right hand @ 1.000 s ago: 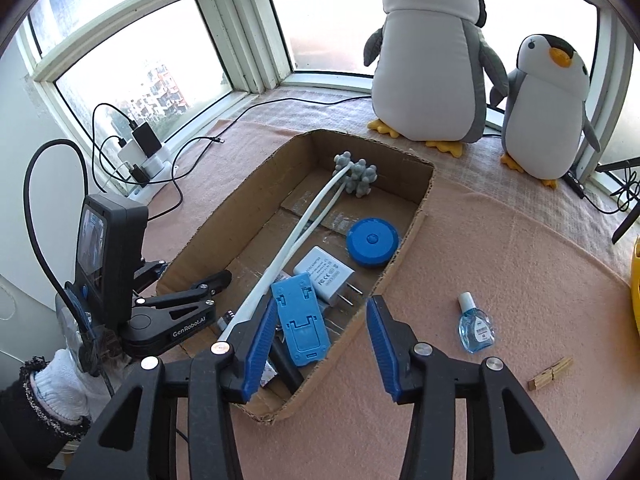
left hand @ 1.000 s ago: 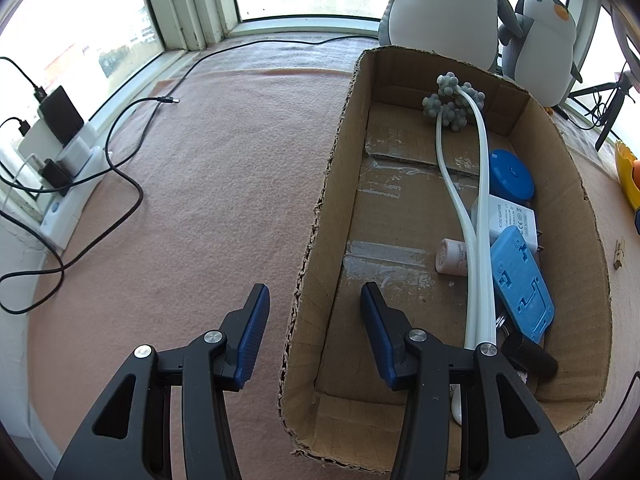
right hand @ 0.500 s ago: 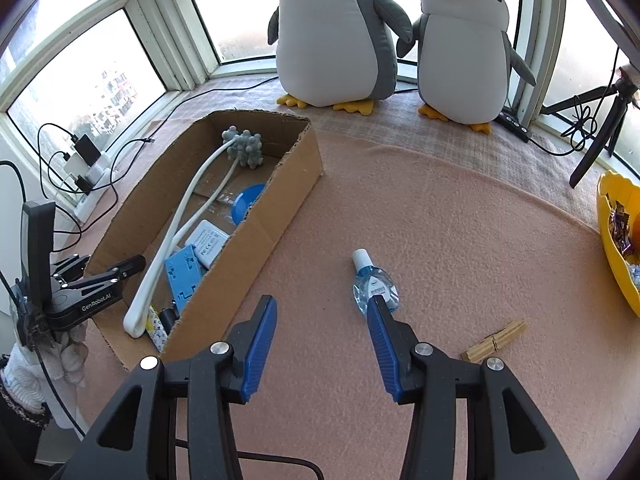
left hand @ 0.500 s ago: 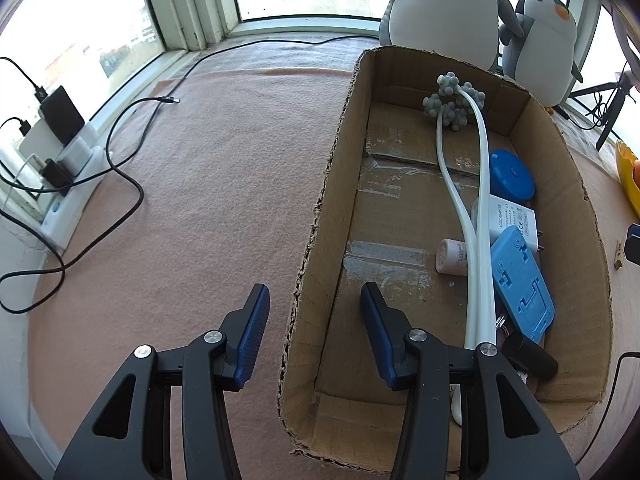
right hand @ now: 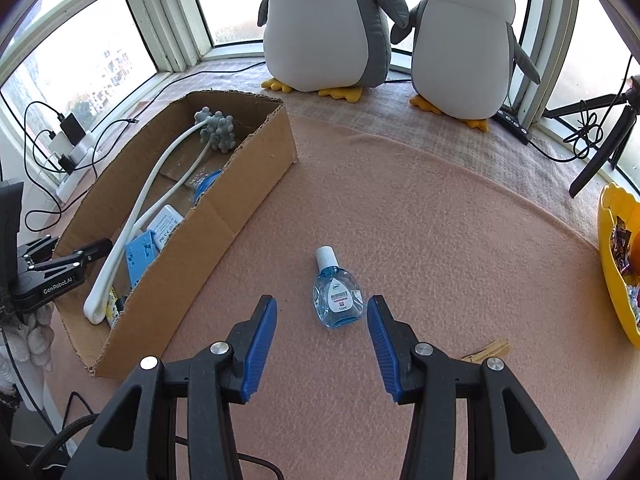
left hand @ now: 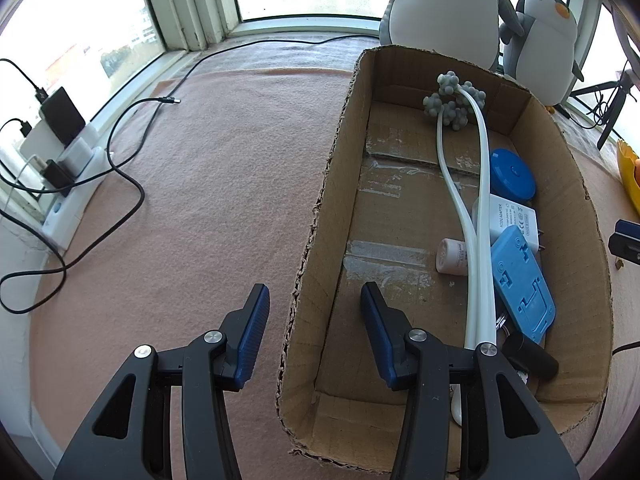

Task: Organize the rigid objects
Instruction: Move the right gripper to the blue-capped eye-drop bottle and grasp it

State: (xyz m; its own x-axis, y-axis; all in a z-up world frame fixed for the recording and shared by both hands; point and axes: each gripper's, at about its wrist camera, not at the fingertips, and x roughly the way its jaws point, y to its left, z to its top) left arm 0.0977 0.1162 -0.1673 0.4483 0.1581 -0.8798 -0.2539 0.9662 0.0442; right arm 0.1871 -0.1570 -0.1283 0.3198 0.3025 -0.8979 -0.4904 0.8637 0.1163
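Most of the sorting looks done: the cardboard box (left hand: 568,184) already holds a white hose with a grey knobbly head (left hand: 454,102), a round blue disc (left hand: 512,178), a white power adapter (left hand: 506,218), a small white tube (left hand: 450,256), a blue plastic plate (left hand: 522,280) and a dark cylinder (left hand: 530,354) at the near end. Outside the box, on the pink blanket (right hand: 420,216), two loose things remain – a small blue dropper bottle (right hand: 336,300) lying on its side with its white cap pointing away, to the right of the box's long wall, and a wooden clothespin (right hand: 486,351) further right of that. The right gripper (right hand: 322,320) hovers low over the bottle with its fingers apart and nothing pinched; the bottle lies just beyond the tips, slightly toward the right-hand finger. The left gripper (left hand: 312,316) straddles the box's left wall, one finger outside and one inside – the pads are spread on either side of the cardboard and I see no squeeze on it, so it seems to steady the box at most. Nothing blocks the path from bottle to box, though the wall must be cleared. Beyond the box stand two plush penguins (right hand: 332,24); a yellow bowl (right hand: 616,272) sits far right of it, and a power strip with cables (left hand: 60,168) to its left.
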